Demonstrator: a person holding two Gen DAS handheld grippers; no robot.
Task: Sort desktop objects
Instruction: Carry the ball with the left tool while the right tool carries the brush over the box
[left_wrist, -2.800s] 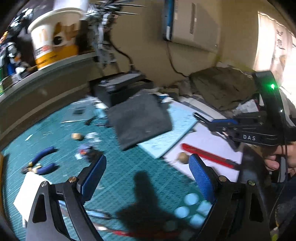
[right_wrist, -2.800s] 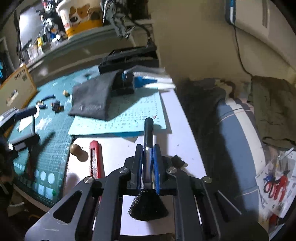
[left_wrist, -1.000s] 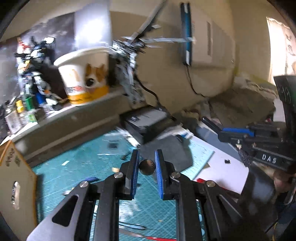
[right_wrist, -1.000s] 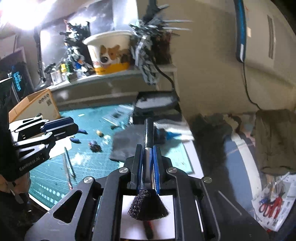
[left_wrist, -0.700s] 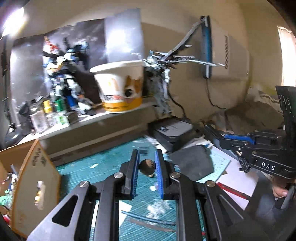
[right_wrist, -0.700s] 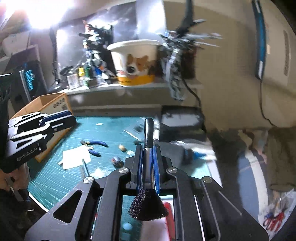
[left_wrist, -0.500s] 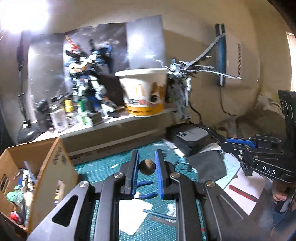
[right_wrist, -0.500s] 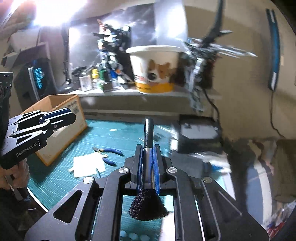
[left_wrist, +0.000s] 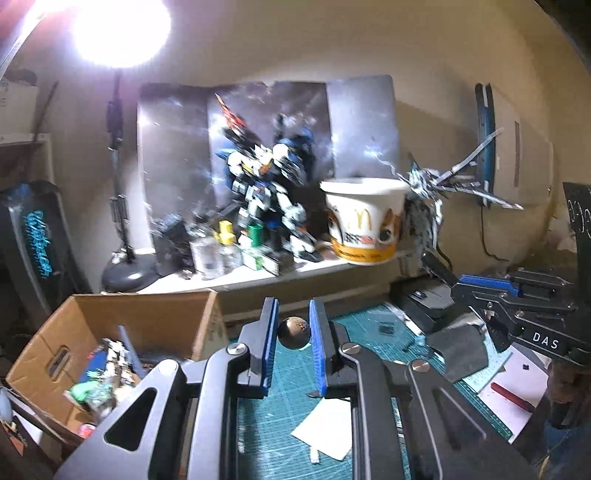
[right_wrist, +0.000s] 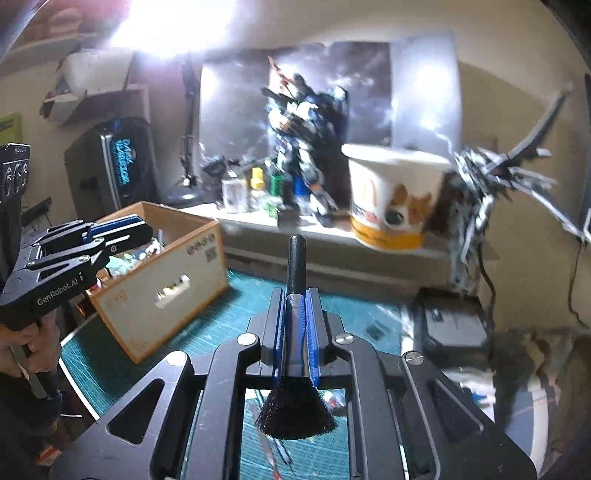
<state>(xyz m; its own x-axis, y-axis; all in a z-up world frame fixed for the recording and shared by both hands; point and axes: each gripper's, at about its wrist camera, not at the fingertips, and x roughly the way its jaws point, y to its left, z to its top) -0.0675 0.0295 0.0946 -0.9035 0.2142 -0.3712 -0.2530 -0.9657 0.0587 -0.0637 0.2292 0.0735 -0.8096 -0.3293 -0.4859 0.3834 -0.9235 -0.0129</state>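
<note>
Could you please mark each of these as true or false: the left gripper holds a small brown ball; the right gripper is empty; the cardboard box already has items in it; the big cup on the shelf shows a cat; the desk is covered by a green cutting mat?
1. The left gripper holds a small brown ball. True.
2. The right gripper is empty. False: it is shut on a black brush, bristles toward the camera.
3. The cardboard box already has items in it. True.
4. The big cup on the shelf shows a cat. False: it shows a corgi dog.
5. The desk is covered by a green cutting mat. True.
</note>
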